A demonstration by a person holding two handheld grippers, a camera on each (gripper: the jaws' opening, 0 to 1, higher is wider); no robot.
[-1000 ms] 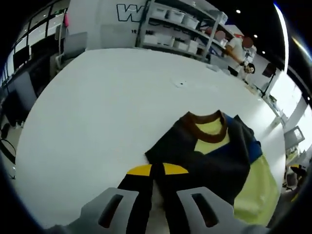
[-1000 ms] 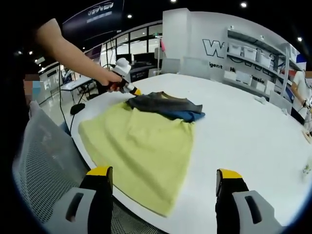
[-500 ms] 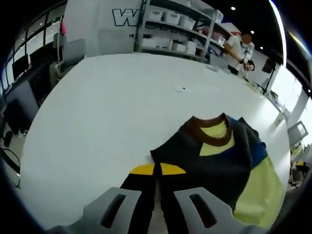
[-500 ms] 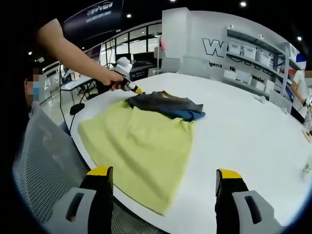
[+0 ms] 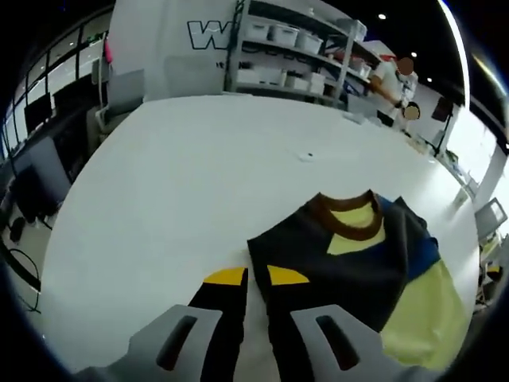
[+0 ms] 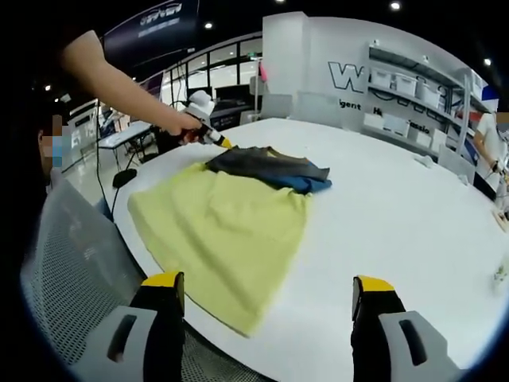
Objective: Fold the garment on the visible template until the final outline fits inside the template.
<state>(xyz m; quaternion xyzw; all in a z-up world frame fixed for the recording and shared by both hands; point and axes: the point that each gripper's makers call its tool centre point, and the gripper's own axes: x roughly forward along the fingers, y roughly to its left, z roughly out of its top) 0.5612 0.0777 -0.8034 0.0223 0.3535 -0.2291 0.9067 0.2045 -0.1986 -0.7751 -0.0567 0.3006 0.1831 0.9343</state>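
Right gripper (image 6: 266, 298) first: your 2 yellow-tipped jaws stand wide apart with nothing between them, hanging just off the near edge of the white table (image 6: 398, 215), over a grey mesh chair (image 6: 71, 263). Just beyond the jaws the garment (image 6: 227, 219) lies flat on the table, its yellow-green body nearest you and the lower hem reaching almost to the table's edge. Farther along, the dark grey and blue top part is folded over on the garment's far end.

At that far end your left hand (image 6: 171, 127) holds the left gripper (image 5: 248, 280), tips at the dark cloth. From the left gripper view, those 2 jaws are nearly together, a thin gap between them, right at the dark sleeve edge; I cannot tell whether cloth is pinched. The brown collar (image 5: 346, 215) lies past the jaws, the yellow body off to the right. Beyond the table, shelving with bins (image 5: 294, 52) lines the wall.
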